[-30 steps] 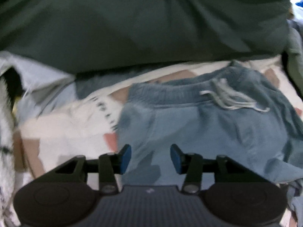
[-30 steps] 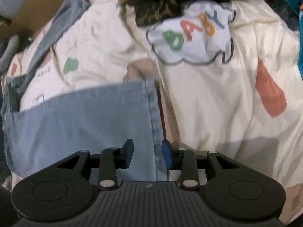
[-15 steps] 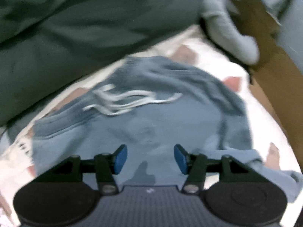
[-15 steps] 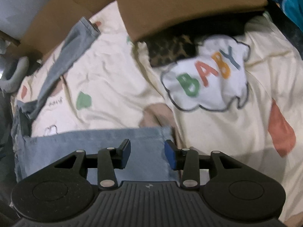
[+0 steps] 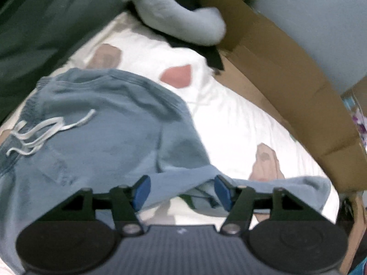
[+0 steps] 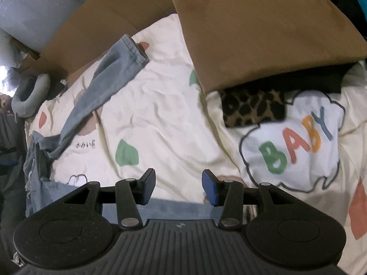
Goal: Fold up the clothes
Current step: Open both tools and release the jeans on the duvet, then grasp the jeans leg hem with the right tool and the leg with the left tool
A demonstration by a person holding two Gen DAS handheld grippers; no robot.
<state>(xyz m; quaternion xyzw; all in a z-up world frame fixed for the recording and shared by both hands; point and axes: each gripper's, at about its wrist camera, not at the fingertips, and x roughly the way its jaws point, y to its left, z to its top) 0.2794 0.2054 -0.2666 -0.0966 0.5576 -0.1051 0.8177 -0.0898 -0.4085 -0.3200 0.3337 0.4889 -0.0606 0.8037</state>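
Cream bedding [image 6: 160, 105] printed with coloured patches covers the bed on which everything lies. Above it, the left hand-held gripper [image 5: 181, 191] stands with its blue pads well apart and nothing pressed between them; its jaws have just been opening. Pale blue cloth shows below the gap, a trouser leg [image 5: 286, 190] running across beneath the fingertips, but the pads do not touch it. Beyond lies the body of the blue drawstring trousers [image 5: 103, 137], waistband toward the far left, its white cord [image 5: 45, 130] loose on the fabric. Farther off are a grey curved cushion [image 5: 183, 23], a dark green cover [image 5: 45, 23] at the left and a brown cardboard wall [image 5: 286, 87] at the right.

The right hand-held gripper [image 6: 179, 189] also has its jaws parted with nothing gripped, and they too have just been opening. A straight blue hem of the trousers lies just under its fingertips. Outward from there, the other trouser leg [image 6: 107, 75] stretches twisted across the bedding toward the cardboard. To the right sit a white cloud-shaped patch reading BABY [image 6: 293, 146], a leopard-print item [image 6: 252, 107] touching its upper edge, and a brown cushion [image 6: 263, 27] overlapping that.
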